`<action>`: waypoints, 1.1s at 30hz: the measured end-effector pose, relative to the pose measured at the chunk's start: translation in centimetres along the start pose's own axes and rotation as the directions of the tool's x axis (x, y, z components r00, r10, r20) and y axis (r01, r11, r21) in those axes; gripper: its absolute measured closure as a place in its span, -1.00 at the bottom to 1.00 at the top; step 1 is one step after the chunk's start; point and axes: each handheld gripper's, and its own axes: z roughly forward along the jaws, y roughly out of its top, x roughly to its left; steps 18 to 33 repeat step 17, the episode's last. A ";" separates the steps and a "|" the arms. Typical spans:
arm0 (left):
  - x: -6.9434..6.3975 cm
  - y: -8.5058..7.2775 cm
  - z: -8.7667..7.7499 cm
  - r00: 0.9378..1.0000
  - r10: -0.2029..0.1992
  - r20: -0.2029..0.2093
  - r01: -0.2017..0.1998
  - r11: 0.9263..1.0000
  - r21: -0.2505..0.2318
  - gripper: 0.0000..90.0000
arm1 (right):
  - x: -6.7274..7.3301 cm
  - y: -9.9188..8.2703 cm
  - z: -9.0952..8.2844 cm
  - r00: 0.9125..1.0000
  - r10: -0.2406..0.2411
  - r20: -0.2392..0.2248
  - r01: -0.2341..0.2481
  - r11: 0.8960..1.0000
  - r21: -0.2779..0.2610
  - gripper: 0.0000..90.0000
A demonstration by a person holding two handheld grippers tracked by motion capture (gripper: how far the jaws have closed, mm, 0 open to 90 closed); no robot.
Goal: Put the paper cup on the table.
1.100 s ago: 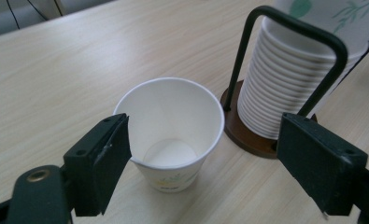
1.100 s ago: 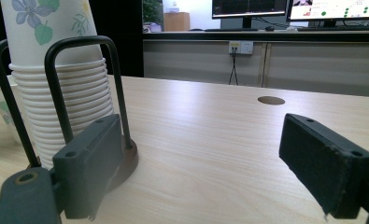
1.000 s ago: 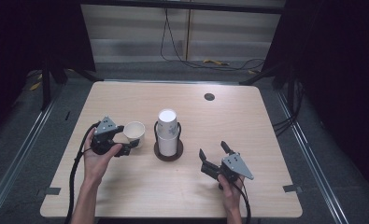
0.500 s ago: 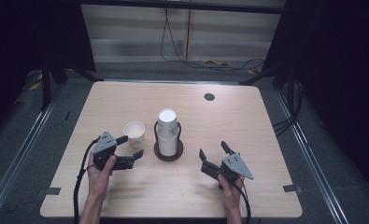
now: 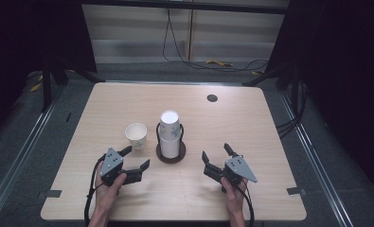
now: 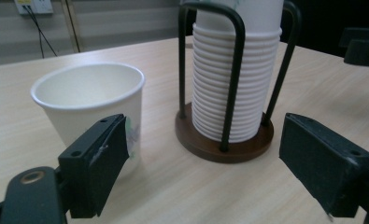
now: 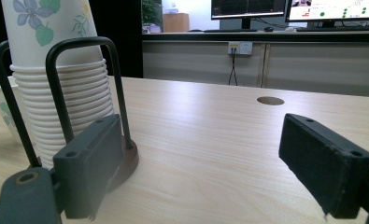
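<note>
Dark curtains closed off both sides of the room, and under the lights stood one pale wooden table [image 5: 251,127] with a single round cable hole [image 5: 212,98] near its far edge. On it I counted two separate things. One was a lone paper cup [image 5: 136,135], upright and empty, white with a faint printed pattern on its side. The other was one stack of paper cups [image 5: 169,133], nested upside down inside a holder [image 5: 171,153] made of a round dark wooden base and two black wire hoops. The top cup of that stack bore a flower print. How many cups were nested I could not count, as the rims ran too close together. The lone cup stood just beside the holder, on its left, apart from it.

Two hands came in from the near edge, one gripper in each. The left gripper [image 5: 136,158] sat low over the table just on the near side of the lone cup, jaws spread wide and holding nothing. The right gripper [image 5: 216,152] rested to the right of the holder, well clear of it, jaws likewise spread wide with nothing between them.
</note>
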 end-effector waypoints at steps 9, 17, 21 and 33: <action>-0.8 -1.1 0.3 1.000 -0.016 -0.025 0.015 0.999 -0.041 -0.66 | 0.0 0.0 0.0 1.000 0.001 0.003 -0.001 1.000 0.002 -0.71; -1.7 -1.1 0.3 0.999 0.036 -0.041 -0.038 0.998 -0.043 -0.66 | 0.1 0.0 0.0 1.000 0.000 0.007 0.000 1.000 0.003 -0.71; -1.7 -1.1 0.3 0.999 0.036 -0.041 -0.038 0.998 -0.043 -0.66 | 0.1 0.0 0.0 1.000 0.000 0.007 0.000 1.000 0.003 -0.71; -1.7 -1.1 0.3 0.999 0.036 -0.041 -0.038 0.998 -0.043 -0.66 | 0.1 0.0 0.0 1.000 0.000 0.007 0.000 1.000 0.003 -0.71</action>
